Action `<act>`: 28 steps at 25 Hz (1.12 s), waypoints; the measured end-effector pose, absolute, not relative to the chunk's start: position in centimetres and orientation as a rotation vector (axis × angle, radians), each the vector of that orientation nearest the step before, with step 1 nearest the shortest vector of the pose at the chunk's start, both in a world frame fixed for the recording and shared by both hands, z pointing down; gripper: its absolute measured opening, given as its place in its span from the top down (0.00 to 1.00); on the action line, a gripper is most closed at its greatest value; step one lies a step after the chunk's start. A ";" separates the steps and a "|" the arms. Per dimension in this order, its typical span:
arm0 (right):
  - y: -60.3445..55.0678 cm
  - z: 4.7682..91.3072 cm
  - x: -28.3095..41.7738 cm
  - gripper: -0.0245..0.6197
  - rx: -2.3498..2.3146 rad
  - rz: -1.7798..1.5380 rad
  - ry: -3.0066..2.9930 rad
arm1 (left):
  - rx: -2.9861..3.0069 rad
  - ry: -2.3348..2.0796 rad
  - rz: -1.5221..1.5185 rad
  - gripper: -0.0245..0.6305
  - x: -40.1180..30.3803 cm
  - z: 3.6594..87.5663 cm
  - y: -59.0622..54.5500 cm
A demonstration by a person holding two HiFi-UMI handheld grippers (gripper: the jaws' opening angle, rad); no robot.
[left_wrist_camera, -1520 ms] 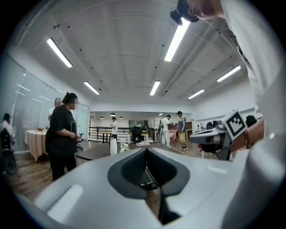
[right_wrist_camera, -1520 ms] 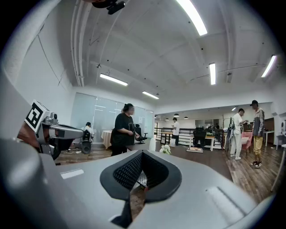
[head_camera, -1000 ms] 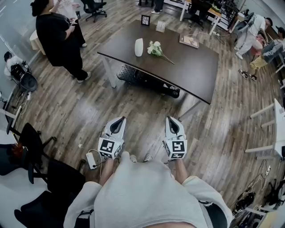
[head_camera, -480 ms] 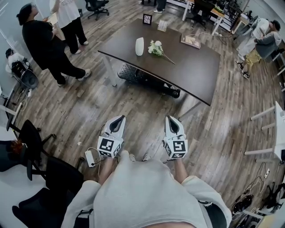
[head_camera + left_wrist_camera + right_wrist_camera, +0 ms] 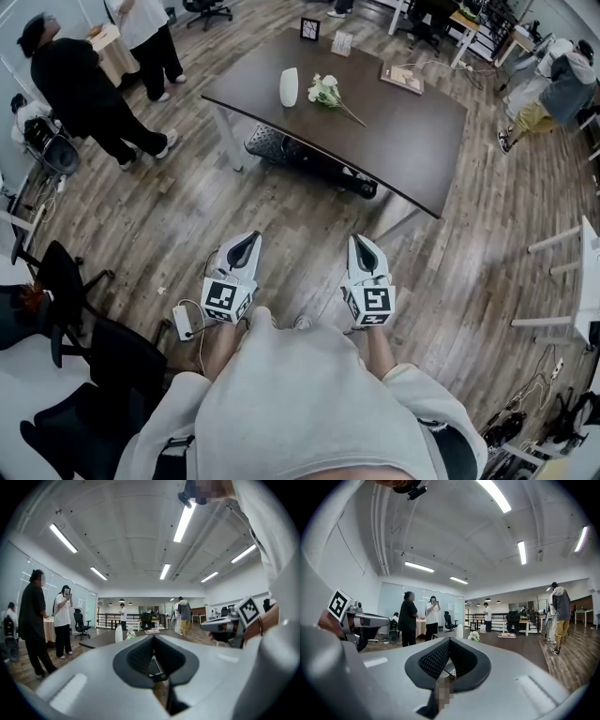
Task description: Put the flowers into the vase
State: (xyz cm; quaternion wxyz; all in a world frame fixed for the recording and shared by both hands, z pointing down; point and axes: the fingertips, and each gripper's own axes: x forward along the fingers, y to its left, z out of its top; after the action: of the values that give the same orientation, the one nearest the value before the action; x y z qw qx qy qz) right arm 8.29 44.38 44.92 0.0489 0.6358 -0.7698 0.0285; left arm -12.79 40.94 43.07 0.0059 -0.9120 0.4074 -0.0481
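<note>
Left gripper point(image 5: 245, 242) and right gripper point(image 5: 363, 247) were closed on nothing, well short of the table point(image 5: 403, 141) bearing flowers point(image 5: 325, 91) and white vase point(image 5: 289, 86), presumably idle until within reach

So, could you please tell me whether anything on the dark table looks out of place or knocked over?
Only the flowers: they lie flat on the table beside the upright white vase, not in it. Nothing looks spilled or damaged.

Open floor point(image 5: 281, 197) before the dark table point(image 5: 403, 127)
</note>
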 end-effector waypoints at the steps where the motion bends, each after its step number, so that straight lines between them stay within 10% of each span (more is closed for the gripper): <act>1: 44.4 45.1 8.6 0.97 1.937 0.094 -2.346 | -2.855 1.279 -0.153 0.95 -12.5 43.2 40.9; 28: 33.5 48.9 11.7 0.96 1.955 0.140 -2.240 | -2.924 1.206 -0.188 0.95 -8.9 46.8 28.9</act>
State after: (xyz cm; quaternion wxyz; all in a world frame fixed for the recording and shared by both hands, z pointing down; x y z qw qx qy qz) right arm 11.73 33.50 48.91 0.0827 0.6545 -0.7500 0.0469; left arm -8.93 28.92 46.78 -0.0136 -0.9228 0.3805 -0.0594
